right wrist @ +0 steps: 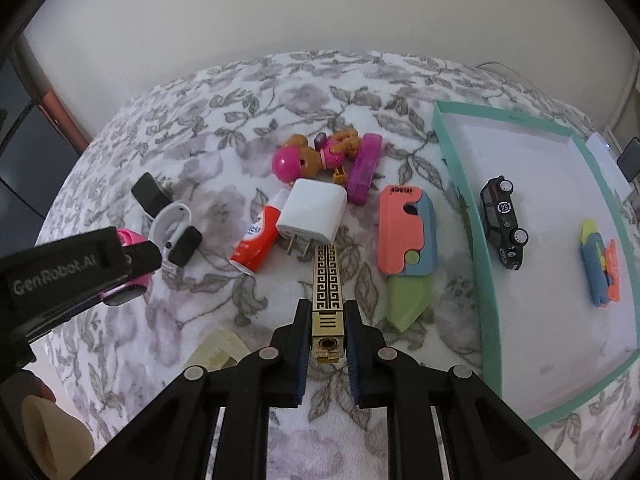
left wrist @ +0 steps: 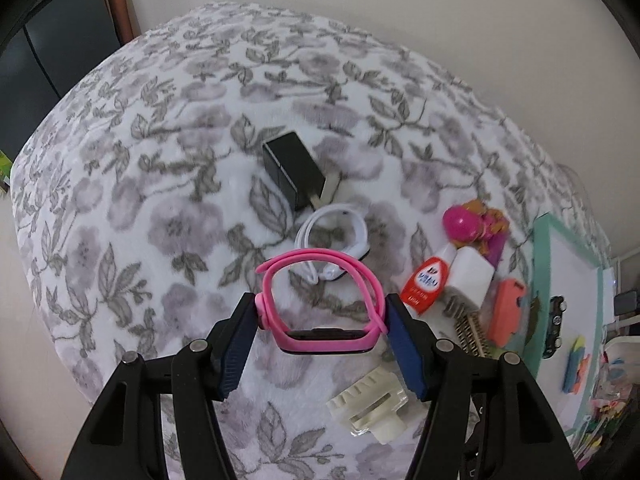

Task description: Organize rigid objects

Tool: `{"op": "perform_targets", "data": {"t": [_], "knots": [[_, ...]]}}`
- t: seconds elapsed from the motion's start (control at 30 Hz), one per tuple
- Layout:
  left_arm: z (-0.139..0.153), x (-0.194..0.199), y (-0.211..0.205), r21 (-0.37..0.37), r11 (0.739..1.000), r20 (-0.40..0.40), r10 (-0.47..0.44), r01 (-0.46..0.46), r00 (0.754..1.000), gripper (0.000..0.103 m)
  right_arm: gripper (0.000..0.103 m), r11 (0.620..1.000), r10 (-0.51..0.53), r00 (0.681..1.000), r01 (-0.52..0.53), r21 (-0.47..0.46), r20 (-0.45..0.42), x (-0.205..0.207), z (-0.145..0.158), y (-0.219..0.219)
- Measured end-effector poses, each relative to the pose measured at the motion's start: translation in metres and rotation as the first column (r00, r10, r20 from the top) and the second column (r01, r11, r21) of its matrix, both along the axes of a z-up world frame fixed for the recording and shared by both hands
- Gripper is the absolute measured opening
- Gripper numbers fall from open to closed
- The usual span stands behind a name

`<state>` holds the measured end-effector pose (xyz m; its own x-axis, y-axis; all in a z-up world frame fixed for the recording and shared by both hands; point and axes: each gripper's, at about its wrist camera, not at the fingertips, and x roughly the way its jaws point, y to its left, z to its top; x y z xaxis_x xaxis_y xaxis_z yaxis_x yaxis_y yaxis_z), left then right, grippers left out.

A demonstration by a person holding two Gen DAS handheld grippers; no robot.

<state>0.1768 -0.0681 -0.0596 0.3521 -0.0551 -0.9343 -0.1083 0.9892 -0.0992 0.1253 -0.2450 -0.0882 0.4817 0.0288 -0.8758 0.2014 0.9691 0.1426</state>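
Left gripper [left wrist: 322, 322]: jaws partly spread, pads pressed on either side of a pink smartwatch [left wrist: 322, 304], its band looped and its dark face edge-on, lifted above the floral blanket [left wrist: 160, 160]. Right gripper [right wrist: 327, 330]: jaws closed tight on a gold lighter with black key-pattern [right wrist: 328, 292], held lengthwise between the pads. Just beyond the pink smartwatch: white smartwatch [left wrist: 336, 240], then a black charger block [left wrist: 292, 168] with prongs toward the watch. Below the left gripper: cream hair claw clip [left wrist: 370, 408]. Beyond the lighter's far end: white plug adapter [right wrist: 314, 212], touching a red-and-white small bottle [right wrist: 258, 240]; behind these a toy dog figure with pink helmet [right wrist: 316, 156] and a purple case [right wrist: 362, 174]. To the right: coral-and-blue toy knife with green blade [right wrist: 406, 240]. Farther right: teal-rimmed tray [right wrist: 490, 300] holding a black toy car [right wrist: 503, 222] and a second blue-and-orange toy [right wrist: 600, 270], well apart.
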Motion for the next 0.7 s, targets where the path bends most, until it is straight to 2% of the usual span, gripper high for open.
{"op": "perform_targets", "data": {"t": [0.1, 0.27, 0.43, 0.7], "knots": [[0.006, -0.002, 0.008, -0.002, 1.0, 0.01, 0.0, 0.0, 1.0, 0.065, 0.017, 1.0, 0.014, 1.0, -0.014, -0.007, -0.007, -0.002, 0.001, 0.002], [0.004, -0.006, 0.004, 0.005, 1.0, -0.006, 0.001, -0.001, 1.0, 0.065, 0.017, 0.999, 0.041, 0.996, -0.042, -0.009, -0.073, 0.0, -0.015, 0.007], [-0.01, 0.001, -0.004, 0.017, 1.0, -0.034, 0.001, 0.0, 0.999, 0.065, 0.017, 0.999, 0.036, 0.992, -0.031, 0.041, -0.122, 0.001, -0.032, 0.001], [-0.033, 0.006, -0.005, 0.008, 1.0, -0.108, 0.007, -0.007, 0.994, 0.065, 0.018, 0.999, 0.039, 0.991, -0.035, 0.033, -0.127, 0.005, -0.039, 0.003]]}}
